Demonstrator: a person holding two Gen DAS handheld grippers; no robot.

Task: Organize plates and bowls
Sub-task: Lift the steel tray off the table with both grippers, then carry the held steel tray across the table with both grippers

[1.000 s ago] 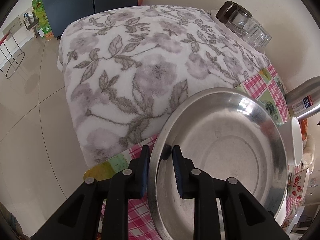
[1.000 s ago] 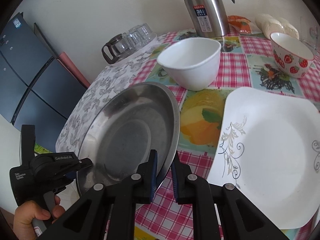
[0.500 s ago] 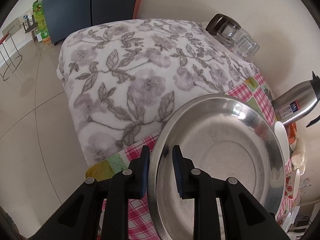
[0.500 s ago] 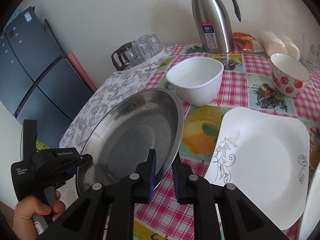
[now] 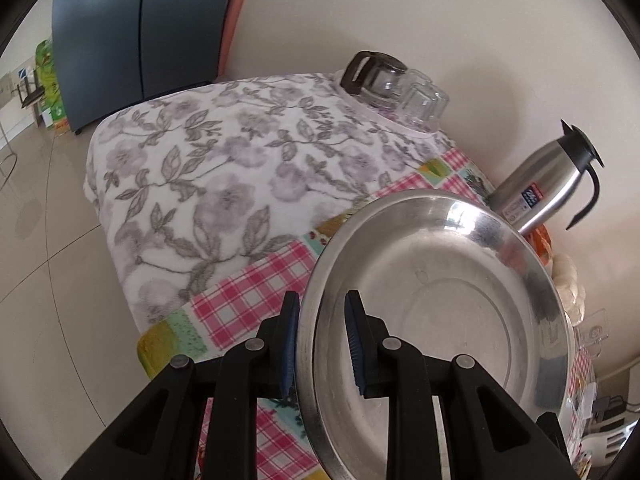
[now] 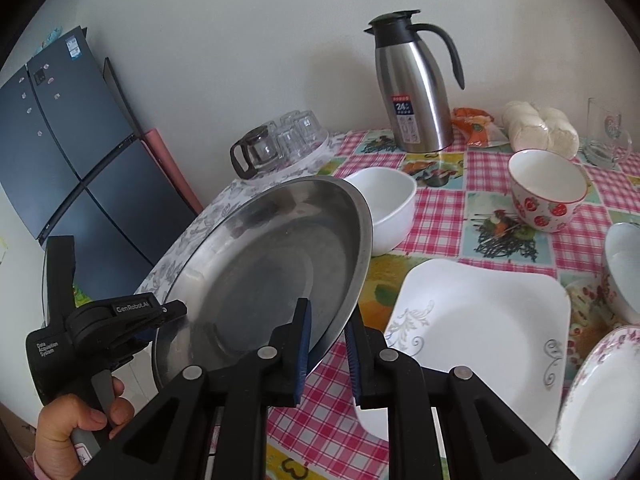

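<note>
A large steel plate (image 5: pixel 440 312) (image 6: pixel 272 264) is held tilted above the table by both grippers. My left gripper (image 5: pixel 322 344) is shut on its near rim; it also shows in the right wrist view (image 6: pixel 160 312) at the plate's left edge. My right gripper (image 6: pixel 326 350) is shut on the plate's right rim. A white square plate (image 6: pixel 480 320) lies on the checked cloth to the right. A white bowl (image 6: pixel 384 208) stands behind the steel plate, a strawberry bowl (image 6: pixel 548 196) further right.
A steel thermos jug (image 6: pixel 416 88) (image 5: pixel 548 188) stands at the back by the wall. Upturned glasses and a glass pot (image 6: pixel 276 144) (image 5: pixel 396 88) sit on the floral cloth (image 5: pixel 224 184). A floral-rimmed plate (image 6: pixel 600 392) and another bowl (image 6: pixel 624 264) lie at the right edge.
The steel plate has risen off the table and tilted up, held by both grippers. Both cameras now look from higher, showing more of the jug and the wall.
</note>
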